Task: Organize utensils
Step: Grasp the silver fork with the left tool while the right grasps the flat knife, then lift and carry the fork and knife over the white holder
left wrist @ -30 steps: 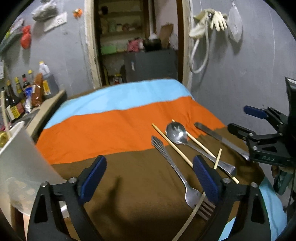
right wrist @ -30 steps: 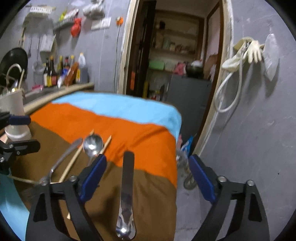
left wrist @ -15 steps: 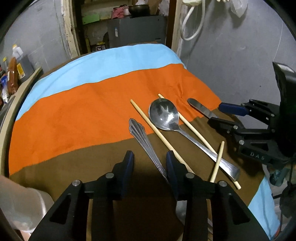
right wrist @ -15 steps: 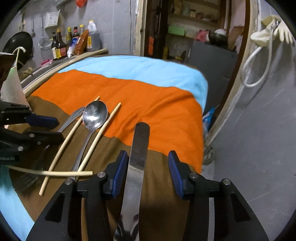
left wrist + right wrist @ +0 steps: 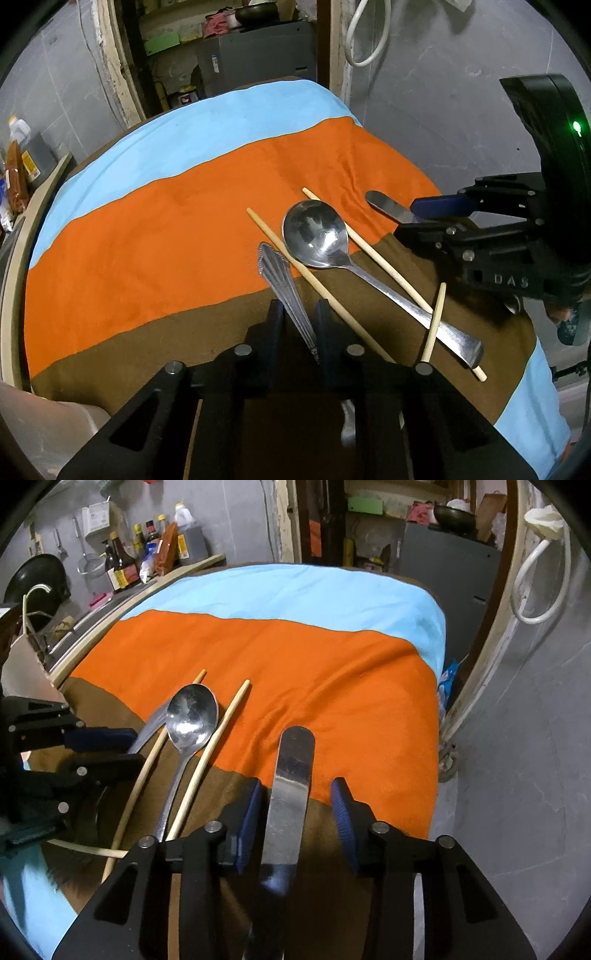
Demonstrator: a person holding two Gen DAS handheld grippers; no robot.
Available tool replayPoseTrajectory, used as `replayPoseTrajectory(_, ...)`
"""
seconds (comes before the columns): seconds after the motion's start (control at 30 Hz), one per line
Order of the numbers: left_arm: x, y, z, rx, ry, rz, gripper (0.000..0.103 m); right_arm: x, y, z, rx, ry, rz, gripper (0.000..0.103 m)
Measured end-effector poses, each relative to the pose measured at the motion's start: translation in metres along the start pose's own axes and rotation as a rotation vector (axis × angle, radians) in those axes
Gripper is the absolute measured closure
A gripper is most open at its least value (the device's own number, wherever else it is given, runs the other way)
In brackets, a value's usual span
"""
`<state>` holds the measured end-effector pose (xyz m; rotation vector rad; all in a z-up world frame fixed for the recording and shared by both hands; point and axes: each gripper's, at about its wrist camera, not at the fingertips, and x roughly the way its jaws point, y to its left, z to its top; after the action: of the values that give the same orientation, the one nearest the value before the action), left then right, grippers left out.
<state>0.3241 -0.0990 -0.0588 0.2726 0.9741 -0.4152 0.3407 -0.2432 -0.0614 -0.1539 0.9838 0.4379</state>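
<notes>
On striped cloth over counter (image 5: pixel 184 229): left gripper (image 5: pixel 298 321) jaws closing narrow onto fork handle (image 5: pixel 284 288); right gripper (image 5: pixel 297 812) jaws narrowing around knife (image 5: pixel 290 794), gap showing. Fork risking dragging touching chopstick (image 5: pixel 317 284); knife slipping.

The orange band of the cloth (image 5: pixel 314 664) lies bare; the chopsticks (image 5: pixel 328 295) and spoon (image 5: pixel 314 236) crowd the brown band.

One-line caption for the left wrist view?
Left hand-held gripper closing around the fork handle, beside spoon and chopsticks on striped cloth.

Sauce bottles (image 5: pixel 122 568), white hose (image 5: pixel 369 33), grey cabinet (image 5: pixel 255 55)
</notes>
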Motion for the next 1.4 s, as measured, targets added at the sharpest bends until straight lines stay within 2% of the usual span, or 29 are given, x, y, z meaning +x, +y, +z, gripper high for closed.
replayPoseTrajectory(0.03,0.000,0.001,-0.001,-0.005,-0.007,-0.003,0.091,0.000,-0.001,0.001,0.016,0.006,0.010,0.081)
replayPoseTrajectory(0.07,-0.001,0.002,-0.002,-0.015,-0.015,-0.009,0.093,0.000,0.000,0.002,0.029,0.007,0.011,0.085)
replayPoseTrajectory(0.17,-0.006,0.005,-0.006,-0.038,-0.046,-0.017,0.097,-0.002,0.007,0.000,0.013,-0.012,-0.028,0.086)
replayPoseTrajectory(0.27,-0.013,0.004,-0.013,-0.036,-0.085,0.001,0.097,-0.007,0.011,-0.006,0.026,-0.051,-0.055,0.087)
replayPoseTrajectory(0.4,-0.026,0.004,-0.020,-0.065,-0.155,0.006,0.097,-0.015,0.027,-0.016,-0.012,-0.138,-0.143,0.087)
replayPoseTrajectory(0.5,-0.041,0.009,-0.027,-0.100,-0.234,0.011,0.097,-0.025,0.040,-0.023,-0.042,-0.218,-0.200,0.087)
replayPoseTrajectory(0.67,-0.069,0.016,-0.034,-0.151,-0.381,0.035,0.097,-0.054,0.068,-0.032,-0.131,-0.410,-0.324,0.087)
replayPoseTrajectory(1.07,-0.128,0.025,-0.053,-0.208,-0.719,0.100,0.097,-0.089,0.119,-0.044,-0.231,-0.786,-0.452,0.087)
replayPoseTrajectory(1.17,-0.145,0.023,-0.054,-0.186,-0.775,0.148,0.097,-0.098,0.135,-0.043,-0.256,-0.869,-0.492,0.087)
replayPoseTrajectory(1.4,-0.181,0.041,-0.058,-0.236,-0.868,0.166,0.097,-0.125,0.160,-0.037,-0.279,-1.022,-0.514,0.087)
